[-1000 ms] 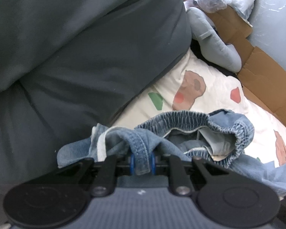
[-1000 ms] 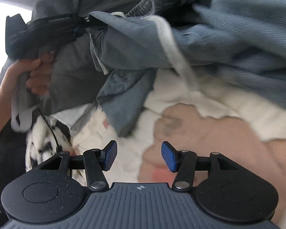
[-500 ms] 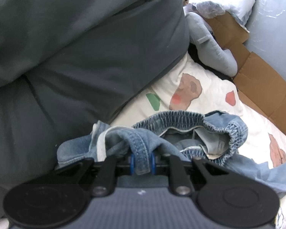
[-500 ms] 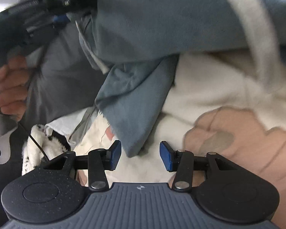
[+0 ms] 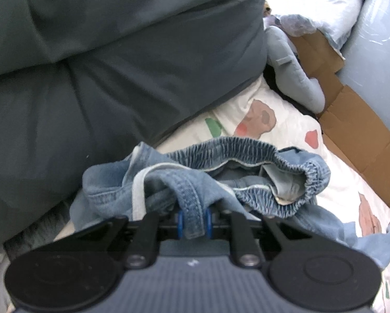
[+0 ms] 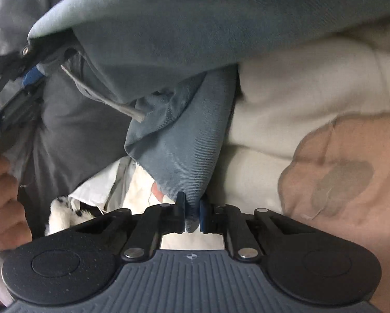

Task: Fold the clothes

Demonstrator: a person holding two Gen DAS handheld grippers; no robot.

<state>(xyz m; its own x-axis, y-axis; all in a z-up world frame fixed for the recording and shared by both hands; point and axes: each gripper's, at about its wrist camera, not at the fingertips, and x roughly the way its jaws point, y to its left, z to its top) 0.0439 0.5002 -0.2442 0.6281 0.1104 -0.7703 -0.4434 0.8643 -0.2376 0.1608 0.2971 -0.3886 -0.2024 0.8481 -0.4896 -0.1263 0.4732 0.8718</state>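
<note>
Right wrist – denim garment [image 6: 184, 140] pinched between hand-held gripper [image 6: 192, 215] fingers.

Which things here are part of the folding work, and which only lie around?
In use: denim shorts, left gripper, right gripper.

Lying about: dark grey duvet, patterned bedsheet, cardboard, grey plush toy.

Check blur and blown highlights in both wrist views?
Left wrist: sharp on the denim shorts; white pillow top right is blown out; strong fisheye curvature. Right wrist: soft motion blur on the denim and printed quilt; no clipping.
</note>
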